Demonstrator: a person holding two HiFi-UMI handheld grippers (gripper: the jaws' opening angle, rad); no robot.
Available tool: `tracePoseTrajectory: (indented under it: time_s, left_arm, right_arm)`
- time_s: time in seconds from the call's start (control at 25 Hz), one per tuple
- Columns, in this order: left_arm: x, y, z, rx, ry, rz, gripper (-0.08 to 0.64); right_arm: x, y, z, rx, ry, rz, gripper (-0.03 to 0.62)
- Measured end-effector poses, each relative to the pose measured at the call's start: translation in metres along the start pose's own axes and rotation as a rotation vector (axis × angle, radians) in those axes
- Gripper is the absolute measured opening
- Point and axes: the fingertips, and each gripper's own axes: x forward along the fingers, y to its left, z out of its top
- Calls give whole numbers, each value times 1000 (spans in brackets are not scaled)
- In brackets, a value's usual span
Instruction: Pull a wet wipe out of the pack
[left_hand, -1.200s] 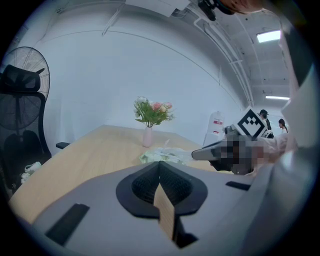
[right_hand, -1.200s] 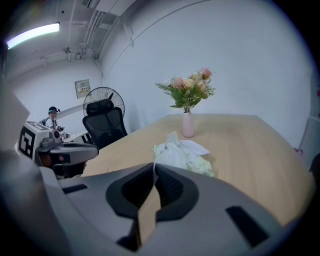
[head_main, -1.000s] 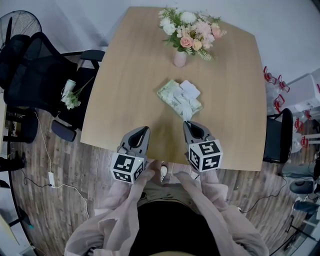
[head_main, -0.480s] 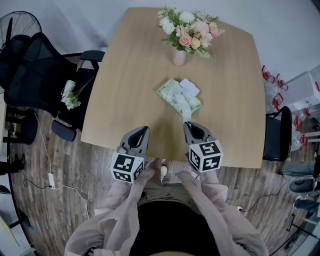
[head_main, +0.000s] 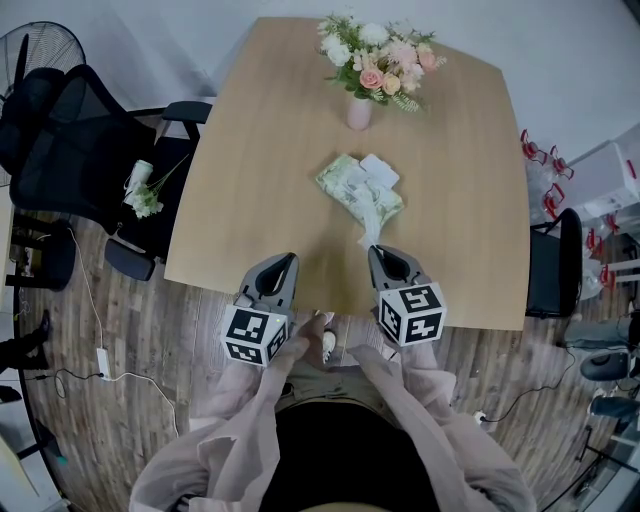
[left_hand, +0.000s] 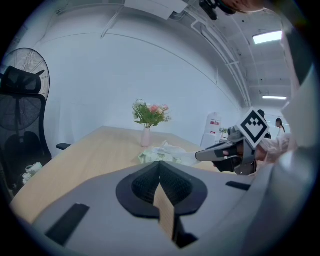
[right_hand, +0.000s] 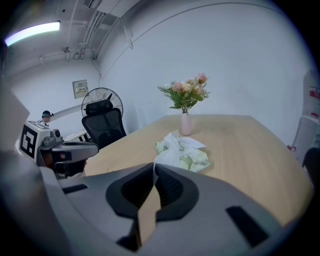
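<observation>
The wipe (head_main: 371, 226) ran as a crumpled white strip from the pack (head_main: 348, 183) toward the near edge of the bench (head_main: 250, 200). The pack itself lay about the middle of the top. Beyond it, near the far edge, a pink vase (head_main: 360, 115) of flowers (head_main: 378, 52) stood upright, well apart from the pack. Off the bench to the left were a black chair (head_main: 75, 150) and a fan (head_main: 35, 45). A second dark chair (head_main: 555, 268) stood at the right side.

The pack was soft and pale green, and lay at a slant to the bench edges. Its white flap (head_main: 380, 173) was turned back on the far right side. In the right gripper view the wipe (right_hand: 169, 150) rose bunched out of the pack (right_hand: 197, 159) and came straight to the jaw tips.

The right hand-held gripper (head_main: 382, 252) hung over the near edge of the bench. Its jaws were clenched together on the near end of the wipe, and the strip was the only thing linking it to the pack. The left hand-held gripper (head_main: 289, 260) was level with it, just beside it to the left. It was well apart from the pack and touched nothing. Its jaws were pressed together with only the bench showing beyond them.
</observation>
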Motion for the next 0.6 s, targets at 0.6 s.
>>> tracePoseTrajectory:
  time_s: [0.6]
  left_arm:
    - [-23, -12, -3, 16, -15, -18, 9]
  right_arm:
    - [-33, 10, -5, 23, -42, -29, 14]
